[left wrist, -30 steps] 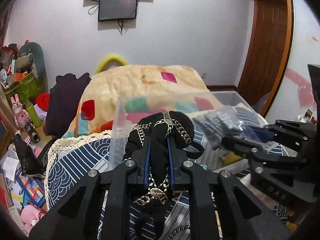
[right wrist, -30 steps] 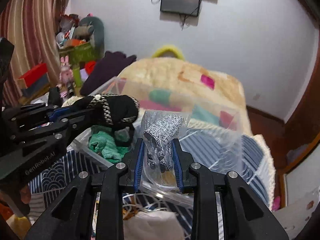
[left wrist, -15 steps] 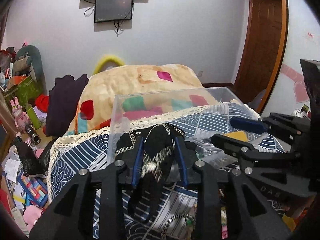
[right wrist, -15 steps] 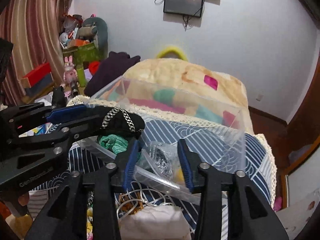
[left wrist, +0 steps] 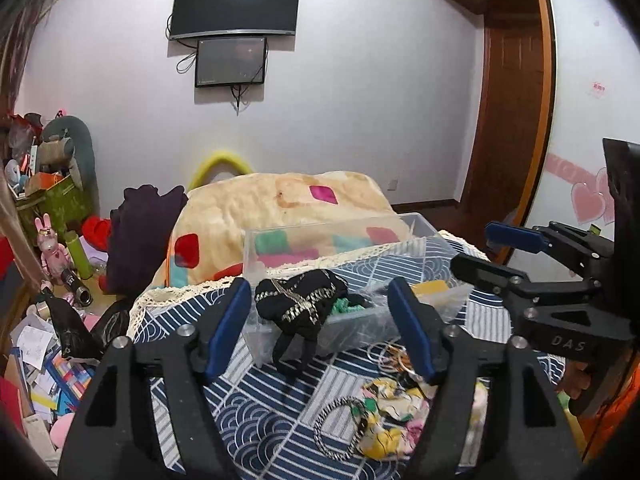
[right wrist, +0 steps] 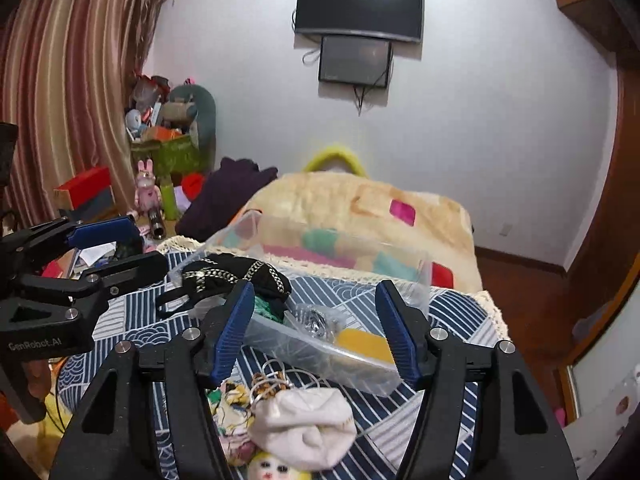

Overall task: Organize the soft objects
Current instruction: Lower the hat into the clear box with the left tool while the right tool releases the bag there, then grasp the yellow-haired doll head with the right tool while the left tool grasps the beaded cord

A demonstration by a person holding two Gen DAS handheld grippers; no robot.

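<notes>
Both drops made: the left gripper [left wrist: 318, 324] and right gripper [right wrist: 316, 326] have just been opening and stand empty, the black bundle [left wrist: 300, 304] on the clear box's [right wrist: 304, 344] near-left rim, the white sock [right wrist: 304, 432] waiting nearby.

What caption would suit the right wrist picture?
Right gripper, fingers just opened and empty, above a clear bin holding a black chain-trimmed item and a bagged bundle.

Room above the clear box [left wrist: 340, 236] – top open.
Black bundle [left wrist: 300, 304] hangs over its near wall; small soft things [right wrist: 304, 428] crowd the bed [left wrist: 248, 408] in front.
</notes>
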